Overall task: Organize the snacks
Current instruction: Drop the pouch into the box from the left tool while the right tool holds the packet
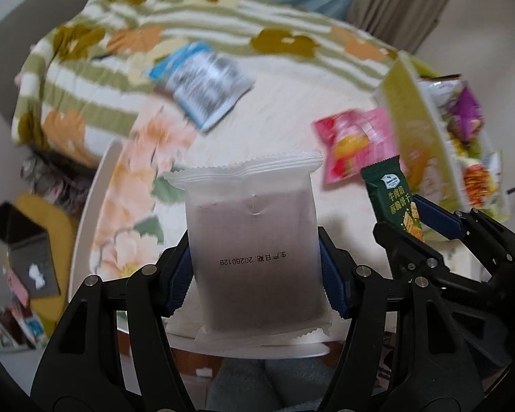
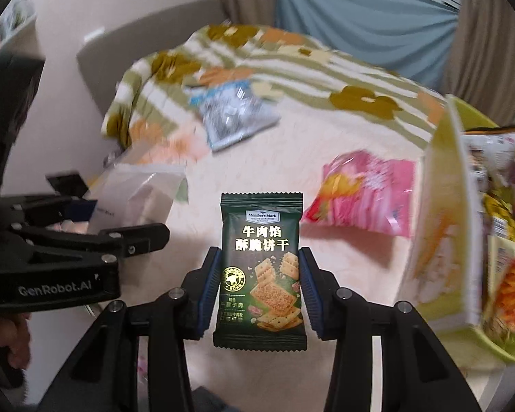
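1. Snacks are half sorted by the look of it: two packets are up in the grippers, two more lie loose on the round table (image 2: 343, 267), and the rest sit in the green box (image 2: 439, 240) at the right edge.
2. Left gripper (image 1: 254, 271) has its blue pads pressed on both sides of a frosted white packet (image 1: 252, 240) with something brown inside, held upright, clear of the table.
3. Right gripper (image 2: 259, 288) is clamped tight on the dark green Member's Mark cracker packet (image 2: 261, 267), also upright and off the surface.
4. Lying loose on the table: a blue and white packet (image 2: 238, 113) at the far side by the flowered blanket (image 2: 223, 55), and a pink packet (image 2: 364, 195) just beside the box.
5. My read is this is the carry step, both packets picked, neither placed yet.
6. Next move probably means swinging right over the box wall, one hand at a time so the grippers don't bump, then letting go inside. The box already looks pretty full, so finding a gap matters.
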{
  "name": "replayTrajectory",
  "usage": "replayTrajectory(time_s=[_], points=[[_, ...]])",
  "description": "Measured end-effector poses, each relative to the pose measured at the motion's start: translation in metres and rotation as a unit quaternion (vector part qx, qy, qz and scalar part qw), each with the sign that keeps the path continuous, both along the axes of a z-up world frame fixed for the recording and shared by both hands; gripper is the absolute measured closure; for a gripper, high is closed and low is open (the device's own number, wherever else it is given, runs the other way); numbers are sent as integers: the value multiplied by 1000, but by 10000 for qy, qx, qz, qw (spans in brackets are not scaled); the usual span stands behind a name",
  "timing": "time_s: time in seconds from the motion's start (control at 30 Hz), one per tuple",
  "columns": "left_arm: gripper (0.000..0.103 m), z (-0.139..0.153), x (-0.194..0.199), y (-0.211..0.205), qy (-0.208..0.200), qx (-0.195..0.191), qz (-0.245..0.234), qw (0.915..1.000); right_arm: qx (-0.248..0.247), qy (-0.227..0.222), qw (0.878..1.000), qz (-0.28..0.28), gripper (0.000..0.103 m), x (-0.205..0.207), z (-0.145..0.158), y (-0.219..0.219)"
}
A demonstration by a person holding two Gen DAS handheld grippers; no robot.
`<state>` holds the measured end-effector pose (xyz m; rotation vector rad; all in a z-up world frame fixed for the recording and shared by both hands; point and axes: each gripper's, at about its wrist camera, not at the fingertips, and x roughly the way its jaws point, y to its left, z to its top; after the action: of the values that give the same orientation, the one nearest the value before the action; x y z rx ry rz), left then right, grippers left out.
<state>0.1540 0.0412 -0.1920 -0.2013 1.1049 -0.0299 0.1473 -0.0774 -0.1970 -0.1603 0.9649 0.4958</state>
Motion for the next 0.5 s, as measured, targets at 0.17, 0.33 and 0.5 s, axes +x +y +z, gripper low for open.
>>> replayTrajectory(time_s=[0.17,0.33,0.5], points=[[42,41,7,-20,-409,-87,-511,9978,324,-212,9974,-611,62,-13,48,-29],[42,69,27,-56,-650,-295,-1057,9918,419,-378,9898,-1310,62,-18,78,-73],[42,84,56,-109,-756,-530,-1518,9841,334,-517,9792,-1932,62,-11,98,-128]])
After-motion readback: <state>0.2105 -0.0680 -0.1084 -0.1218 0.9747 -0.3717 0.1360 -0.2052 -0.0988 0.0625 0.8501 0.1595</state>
